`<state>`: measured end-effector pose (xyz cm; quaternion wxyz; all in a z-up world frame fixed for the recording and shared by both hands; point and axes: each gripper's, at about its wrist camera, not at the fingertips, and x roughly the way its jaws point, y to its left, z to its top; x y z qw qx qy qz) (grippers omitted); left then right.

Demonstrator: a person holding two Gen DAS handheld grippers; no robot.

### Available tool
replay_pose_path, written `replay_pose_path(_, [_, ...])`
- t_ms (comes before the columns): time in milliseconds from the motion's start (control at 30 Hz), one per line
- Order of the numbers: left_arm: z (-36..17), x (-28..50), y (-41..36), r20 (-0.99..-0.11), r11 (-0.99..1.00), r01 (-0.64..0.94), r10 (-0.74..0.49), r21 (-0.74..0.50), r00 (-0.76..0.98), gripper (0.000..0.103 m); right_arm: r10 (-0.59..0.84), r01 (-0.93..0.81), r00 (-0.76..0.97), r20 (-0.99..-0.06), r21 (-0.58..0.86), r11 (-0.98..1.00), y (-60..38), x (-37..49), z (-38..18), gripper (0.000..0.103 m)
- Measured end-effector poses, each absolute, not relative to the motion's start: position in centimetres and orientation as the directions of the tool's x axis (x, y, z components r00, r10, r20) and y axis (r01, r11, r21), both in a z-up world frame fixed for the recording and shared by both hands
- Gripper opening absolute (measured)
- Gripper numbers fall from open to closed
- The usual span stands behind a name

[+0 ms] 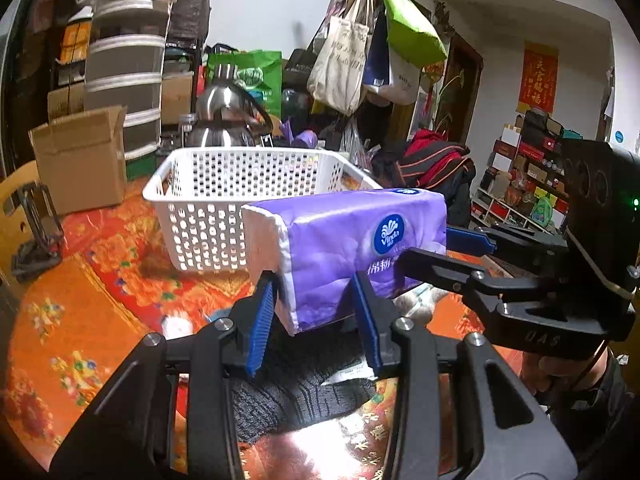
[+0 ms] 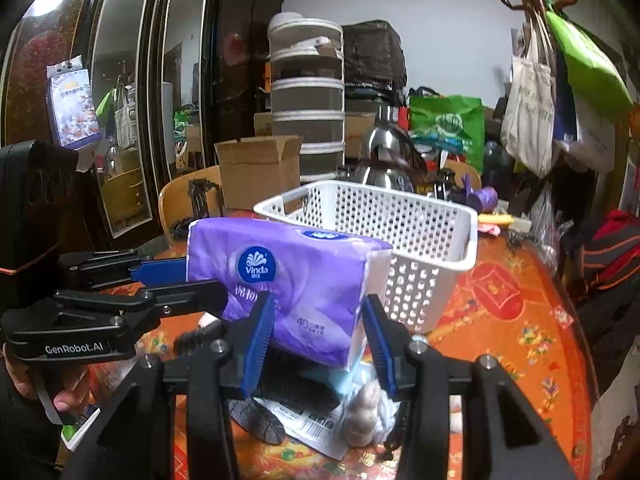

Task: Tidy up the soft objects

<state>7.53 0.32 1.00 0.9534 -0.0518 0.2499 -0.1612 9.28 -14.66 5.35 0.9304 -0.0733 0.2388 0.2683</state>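
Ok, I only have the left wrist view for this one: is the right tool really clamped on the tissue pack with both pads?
Observer: Yes. The right wrist view shows both blue pads of the right tool pressing the purple tissue pack at its white end.
Operator: Anything under that end?
Observer: A white fluffy item lying on a printed leaflet.
Operator: Who holds the left tool?
Observer: A hand grips the left tool from below.
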Motion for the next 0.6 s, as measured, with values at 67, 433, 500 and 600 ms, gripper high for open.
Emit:
replay_pose_path(67, [2.2, 7.3, 0.4, -0.451, 0.943, 0.284, -0.332, -0.172, 0.829, 0.036, 0.464, -0.534, 0.747, -0.476, -0.015, 0.845, -14.5, 9.4, 6.2, 0.045])
replay_pose_path(433, [11.6, 12.0, 0.9, -0.411, 0.946, 0.293, -0.325, -0.139, 0.852, 0.036, 0.468, -0.533, 0.761, -0.45, -0.021, 0.846, -14.2, 15.2, 13.4, 0.045])
replay_pose_path(500, [13.1, 13.5, 0.8, -0.415, 0.949, 0.292, -0.315, -0.119, 0.853, 0.036, 0.466, -0.531, 0.757, -0.458, -0.015, 0.847, -14.3, 17.0, 14.2, 0.045])
replay_pose_path(600, [14.5, 16.1, 0.8, -0.431, 0.951, 0.289, -0.308, -0.111, 0.848, 0.036, 0.463, -0.528, 0.746, -0.478, 0.0, 0.849, -14.2, 19.6, 14.6, 0.045])
